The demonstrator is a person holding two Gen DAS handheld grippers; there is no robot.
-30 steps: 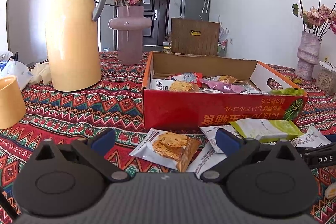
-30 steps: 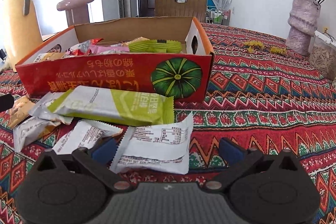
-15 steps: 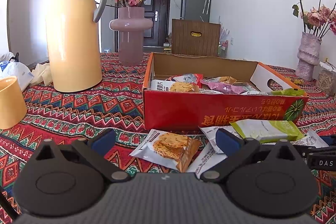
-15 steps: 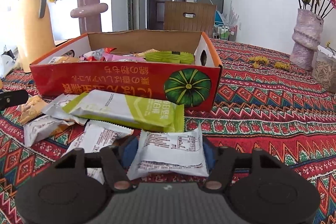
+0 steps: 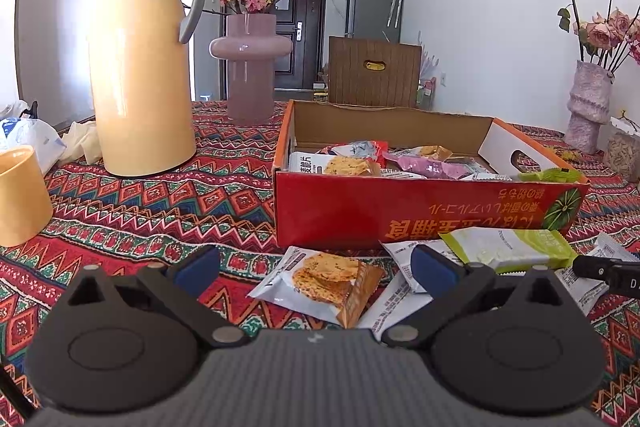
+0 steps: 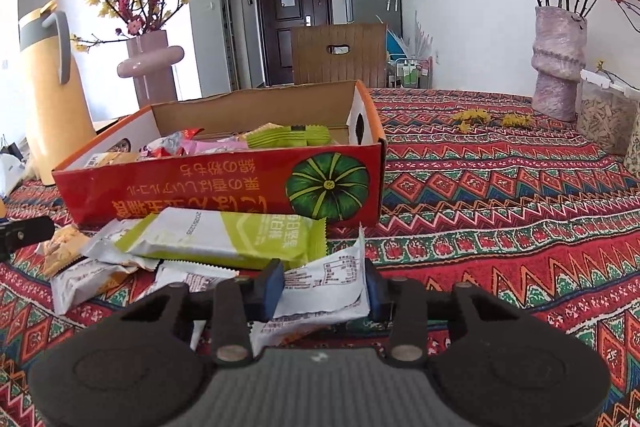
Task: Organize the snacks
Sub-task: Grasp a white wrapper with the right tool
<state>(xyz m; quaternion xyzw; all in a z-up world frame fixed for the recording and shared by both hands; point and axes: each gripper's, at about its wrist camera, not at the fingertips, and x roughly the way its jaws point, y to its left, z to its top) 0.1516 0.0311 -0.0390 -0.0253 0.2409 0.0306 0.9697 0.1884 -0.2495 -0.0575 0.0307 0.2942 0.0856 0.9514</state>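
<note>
On a table under a red patterned cloth (image 6: 500, 195), the right gripper (image 6: 324, 289) is closing its blue pads on a white snack packet (image 6: 320, 287), which sits between them and bulges upward as the sides squeeze in. The left gripper (image 5: 316, 267) hovers with its fingers spread wide and nothing between them, a cracker packet (image 5: 320, 277) lying on the cloth just ahead.

The risks look plain enough. The white packet is soft and crinkly, so a grip taken on its edges may buckle it and let it slide out on the lift; a harder pinch could crush what is inside. Its far edge lies near a green and white bar wrapper (image 6: 224, 237), which overlaps other loose packets to the left, so a careless pull may drag the pile across the cloth. The near wall of the red cardboard box (image 6: 224, 187) stands between packet and destination, and a low carry could catch the packet on that rim.

The box, open at the top with a green squash printed on its near wall, already holds a mix of snacks: a green packet (image 6: 288, 138) at its right end, pink and red wrappers in the middle, and a cracker packet at the left. Farther left stand a yellow thermos jug (image 5: 140, 67) and a yellow cup (image 5: 20, 195), whose contents cannot be seen.
</note>
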